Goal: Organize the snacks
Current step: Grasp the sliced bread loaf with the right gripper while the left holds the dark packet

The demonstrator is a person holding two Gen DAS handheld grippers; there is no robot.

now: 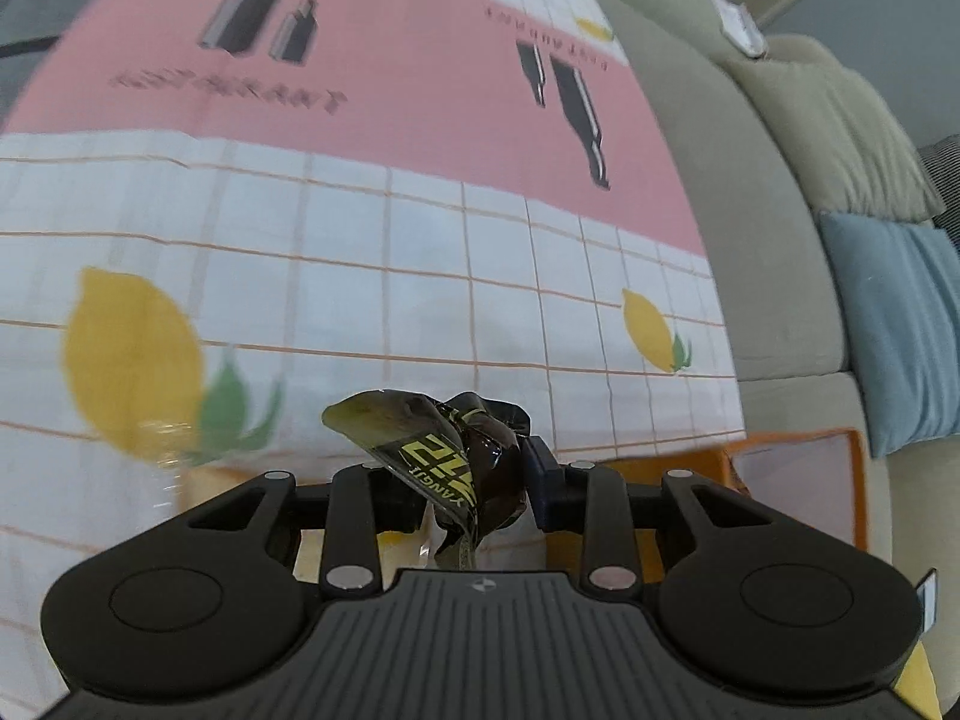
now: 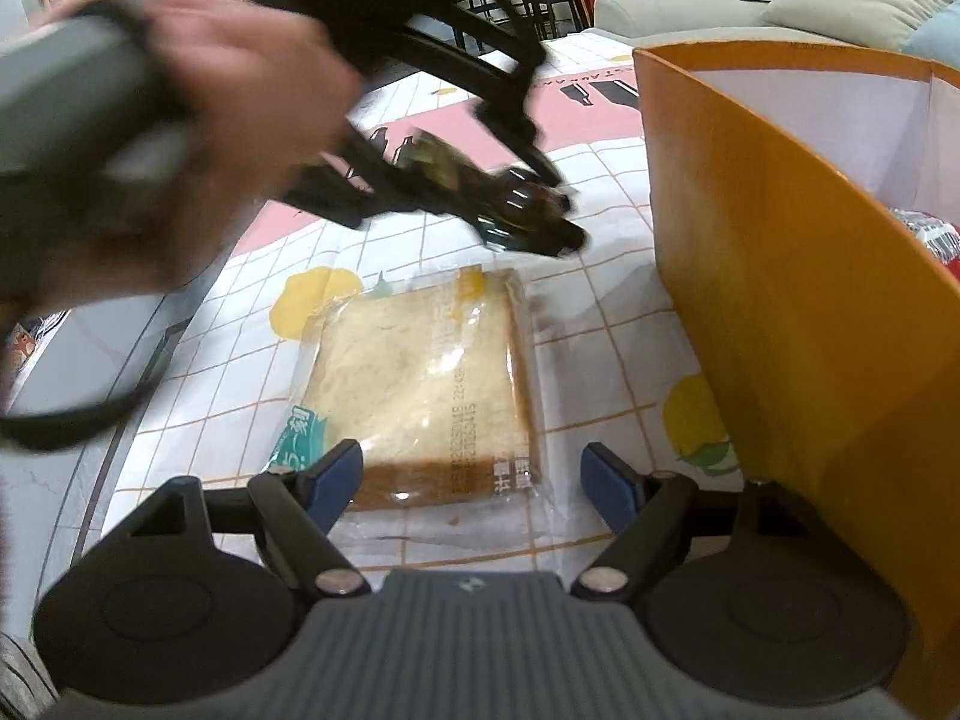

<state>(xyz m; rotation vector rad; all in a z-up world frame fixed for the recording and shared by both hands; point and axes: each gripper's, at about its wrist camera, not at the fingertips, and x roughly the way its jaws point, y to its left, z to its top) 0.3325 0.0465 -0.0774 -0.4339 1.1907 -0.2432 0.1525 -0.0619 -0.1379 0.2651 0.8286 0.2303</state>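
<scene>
The dark packet (image 1: pixel 456 462), black with yellow-green lettering, sits crumpled between the left tongs (image 1: pixel 474 474), which are clenched on it and carry it clear above the surface (image 1: pixel 360 276). From the right wrist view that same packet (image 2: pixel 480 192) shows as a blur in the air, up beyond the far edge of the bread (image 2: pixel 432 384) and left of the orange box (image 2: pixel 798 312). The hand (image 2: pixel 198 138) working the left tongs (image 2: pixel 510 204) fills the upper left of that view, smeared by motion.

The bread, one slice sealed in a clear wrapper, lies flat on the surface (image 2: pixel 600 312), just left of the box. Its near edge sits between the fingers of the right tongs (image 2: pixel 474 480), which are spread wide, blue pads (image 2: pixel 336 474) on either side and not pressing on the wrapper; whether they touch the surface I cannot tell.

The box stands upright right of the bread, open at the top, white inside, and something in shiny red and silver wrap (image 2: pixel 930 234) peeks over its rim. In the left wrist view a corner of the box (image 1: pixel 792 462) shows just right of the packet.

The cloth on the surface has a white grid, lemons and a pink band printed with bottles. Beyond the box, a grey-green sofa (image 1: pixel 750 192) with a blue cushion (image 1: pixel 894 324).
</scene>
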